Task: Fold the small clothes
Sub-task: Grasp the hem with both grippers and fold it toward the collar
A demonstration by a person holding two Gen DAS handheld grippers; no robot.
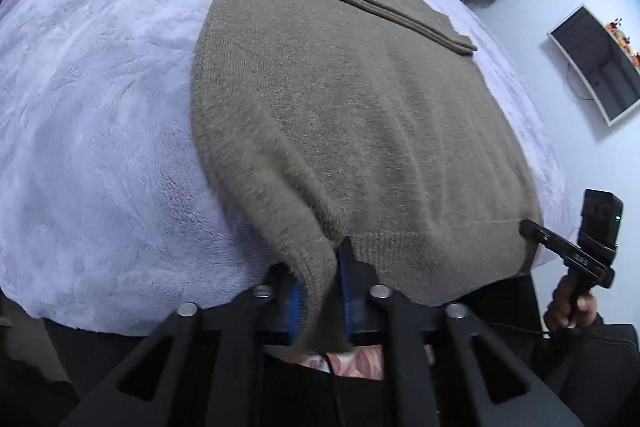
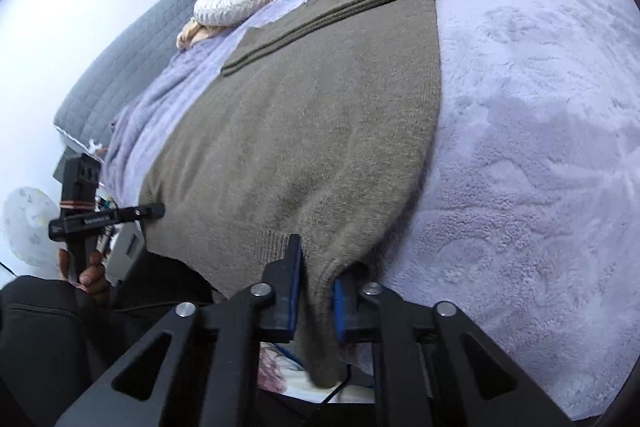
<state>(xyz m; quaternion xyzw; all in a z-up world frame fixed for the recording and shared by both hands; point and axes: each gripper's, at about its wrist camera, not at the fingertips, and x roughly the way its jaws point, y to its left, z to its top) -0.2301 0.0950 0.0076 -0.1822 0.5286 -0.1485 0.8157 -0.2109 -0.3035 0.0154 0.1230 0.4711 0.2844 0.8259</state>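
Bed [image 1: 100, 107] | sweater [image 1: 340, 127] hem clamped | left gripper [image 1: 322, 291], right gripper [image 2: 316, 303]

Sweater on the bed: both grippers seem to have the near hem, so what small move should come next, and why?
Probably lift both corners together and carry the hem toward the far end. The left gripper and right gripper each pinch a hem corner of the sweater, which lies flat with its sleeves already folded across the top.

This is a bedroom in a home. A wide bed [image 2: 540, 147] with a lilac blanket has a grey headboard [image 2: 132, 67], a pillow [image 2: 228, 7] near it, and a TV [image 1: 596, 63] on the wall.
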